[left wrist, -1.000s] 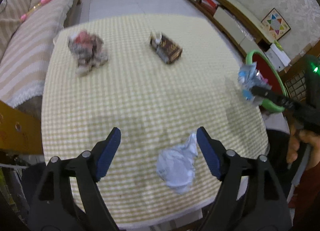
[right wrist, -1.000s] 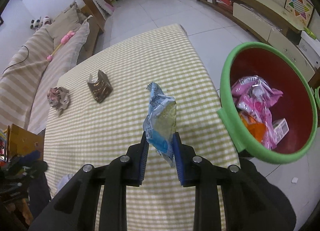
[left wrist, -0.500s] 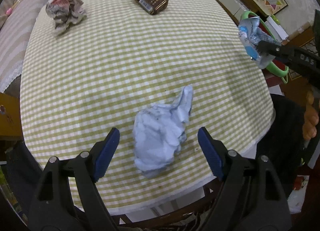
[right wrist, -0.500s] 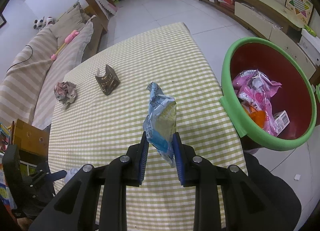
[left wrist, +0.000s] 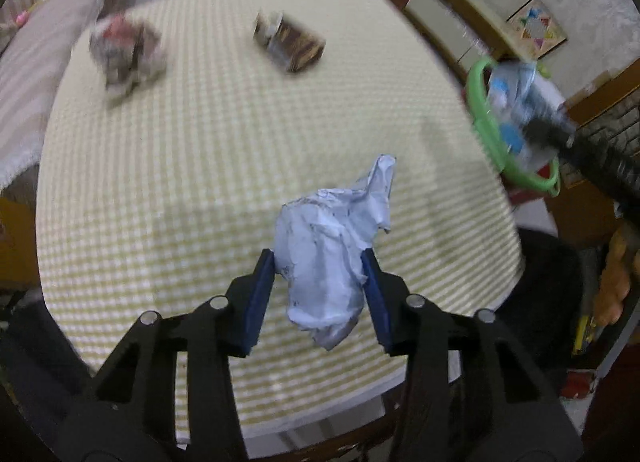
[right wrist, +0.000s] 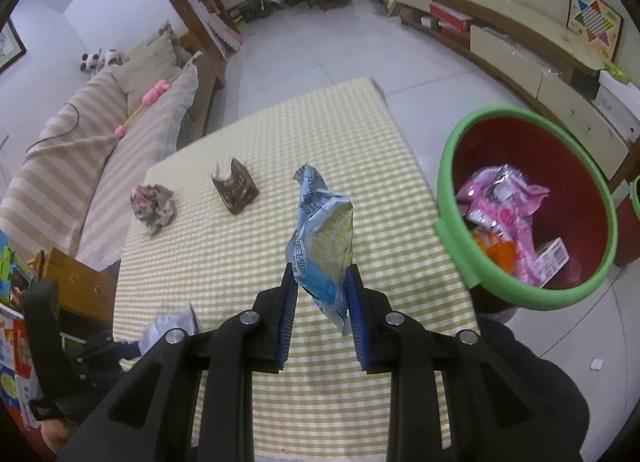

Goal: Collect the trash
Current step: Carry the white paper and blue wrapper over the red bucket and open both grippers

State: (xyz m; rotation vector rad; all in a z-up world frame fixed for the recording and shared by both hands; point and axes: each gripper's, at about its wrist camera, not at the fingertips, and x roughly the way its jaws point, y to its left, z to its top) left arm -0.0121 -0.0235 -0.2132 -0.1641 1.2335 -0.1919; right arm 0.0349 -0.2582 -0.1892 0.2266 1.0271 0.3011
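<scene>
Left gripper (left wrist: 320,282), pointing steeply down at the table (left wrist: 224,150): its jaws are closing, and both blue pads (left wrist: 262,294) already touch the sides of a crumpled white paper (left wrist: 328,246) standing between them. The paper sits at the table's near edge; one twisted corner rises above the pads.

Right gripper (right wrist: 322,290): closed tight on a blue-and-yellow wrapper (right wrist: 324,238), which stands upright between the pads and hangs a little below them. In the left wrist view this gripper and the wrapper (left wrist: 516,114) appear blurred, in front of the bin's green rim.

Bin (right wrist: 448,190): red inside with a green rim, standing on the floor just beside the table's right edge. It holds pink wrappers (right wrist: 504,198), something orange and a small carton with a barcode. The held wrapper is over the table, near the bin but not above its mouth.

Remaining on the table, both towards the far left corner and well apart from the grippers: a torn brown packet (right wrist: 235,188), lying open end away from the bin, and a crumpled printed wad (right wrist: 154,206) to its left, nearer the sofa (right wrist: 80,150).

Beyond the table: a striped sofa along its left side with a pink toy (right wrist: 154,92) on it, and a low cabinet (right wrist: 520,50) along the wall behind the bin. A person's hand (left wrist: 612,274) is visible at the right edge of the left wrist view.
</scene>
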